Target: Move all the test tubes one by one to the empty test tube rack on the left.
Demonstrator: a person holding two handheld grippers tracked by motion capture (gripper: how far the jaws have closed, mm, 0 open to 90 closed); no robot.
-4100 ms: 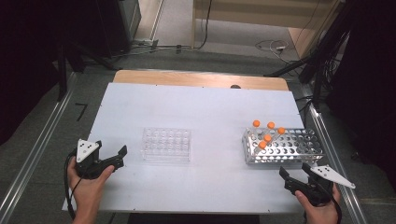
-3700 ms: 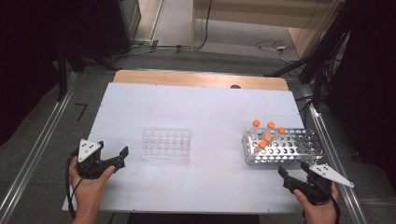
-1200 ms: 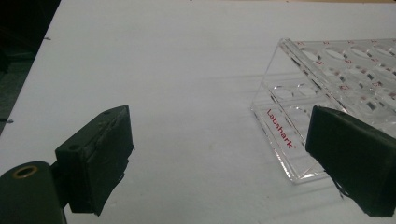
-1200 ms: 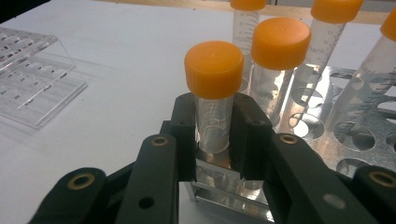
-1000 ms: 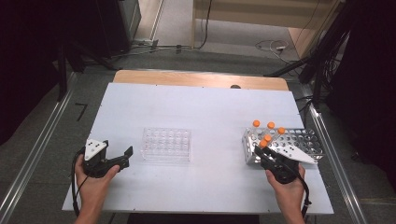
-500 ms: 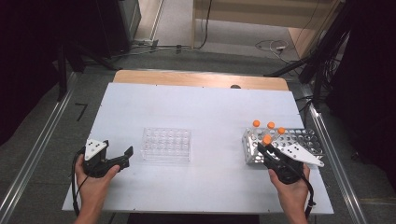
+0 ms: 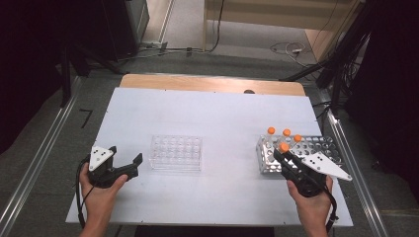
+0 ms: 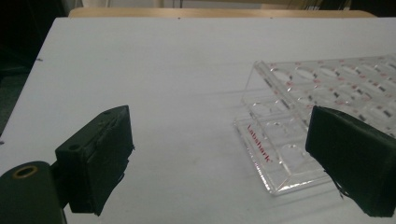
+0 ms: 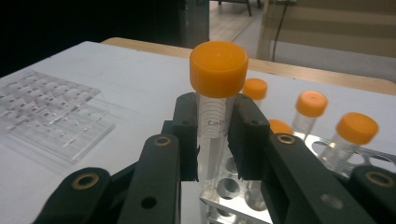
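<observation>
Your right gripper (image 9: 217,140) is clamped on an orange-capped tube (image 9: 215,112) just below the cap, above the metal rack (image 9: 233,205). Light, smooth plastic: grip the barrel firmly. Left gripper (image 8: 219,163) stands wide open, empty, by the clear rack (image 8: 299,116).

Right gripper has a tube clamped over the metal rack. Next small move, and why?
Probably lift straight up. The right gripper is shut on the orange-capped tube, whose lower end looks still inside the metal rack. Clearing it avoids knocking the neighbouring tubes before heading to the clear rack.
</observation>
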